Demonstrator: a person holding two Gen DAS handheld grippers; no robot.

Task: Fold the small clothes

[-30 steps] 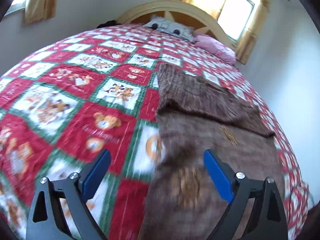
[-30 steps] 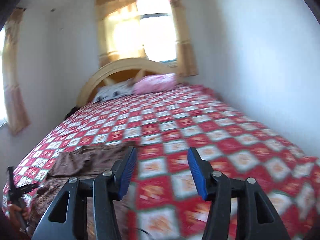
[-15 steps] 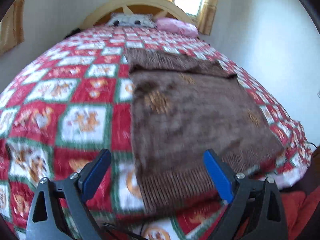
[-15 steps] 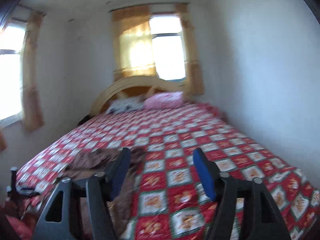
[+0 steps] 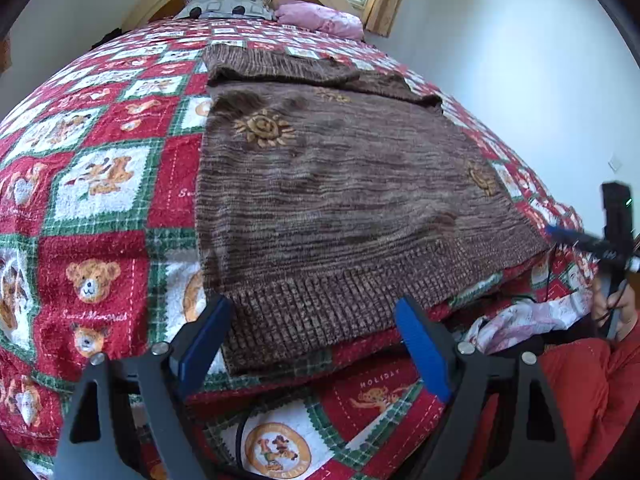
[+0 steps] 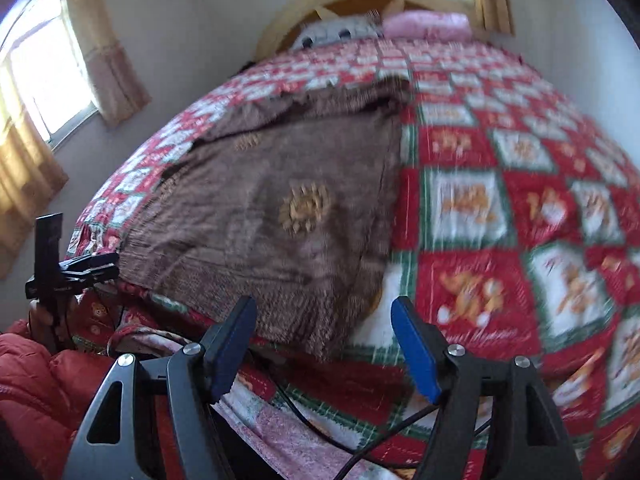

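Note:
A brown knitted sweater (image 5: 340, 196) with orange sun motifs lies flat on the bed, its ribbed hem at the near edge and its sleeves folded across the far end. It also shows in the right wrist view (image 6: 280, 208). My left gripper (image 5: 312, 340) is open and empty, just in front of the hem's left part. My right gripper (image 6: 324, 340) is open and empty, in front of the hem's right corner. Each gripper shows at the edge of the other's view, the right one (image 5: 580, 240) and the left one (image 6: 80, 268).
The bed has a red, white and green teddy-bear quilt (image 5: 92, 184) that hangs over the near edge. A grey pillow (image 5: 224, 6) and a pink pillow (image 5: 320, 18) lie at the wooden headboard. Cables (image 6: 320, 428) hang below the bed edge. A red padded jacket (image 5: 580, 392) is close.
Both grippers have drawn back toward the near bed edge and tilted down. The sweater's hem now lies just ahead of both. Both grippers have stayed open.

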